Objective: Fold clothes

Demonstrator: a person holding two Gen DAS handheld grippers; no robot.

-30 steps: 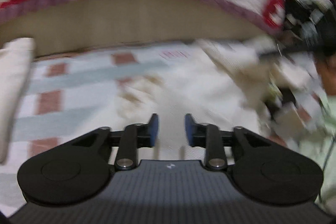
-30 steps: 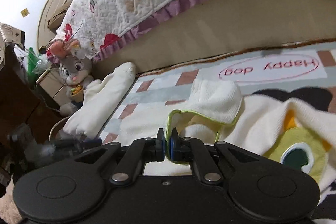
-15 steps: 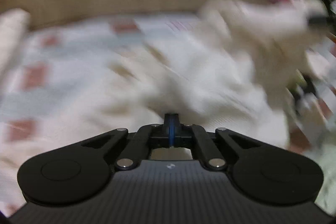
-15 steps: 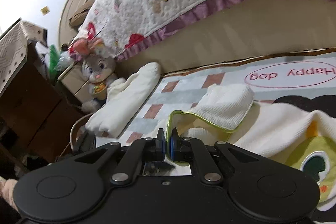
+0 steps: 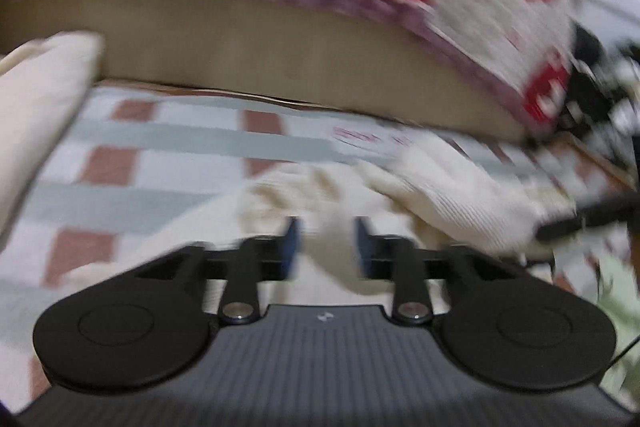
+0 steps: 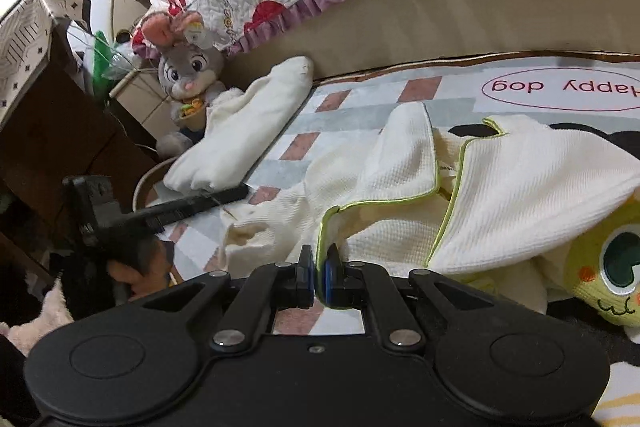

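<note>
Cream top [image 6: 400, 187]: soft, light, floppy | your right gripper [image 6: 319, 277] pinches its green hem [image 6: 384, 202] | left gripper [image 5: 325, 247] just released, nothing clamped | take the sleeve [image 5: 448, 195] next

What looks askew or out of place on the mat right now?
The cream garment lies bunched, its green-trimmed edge folded back unevenly, one corner pinched in the shut right claw. The left claw has just been opening, with cloth between its fingers but not pressed. A second cream cloth hangs half off the mat's edge.
</note>
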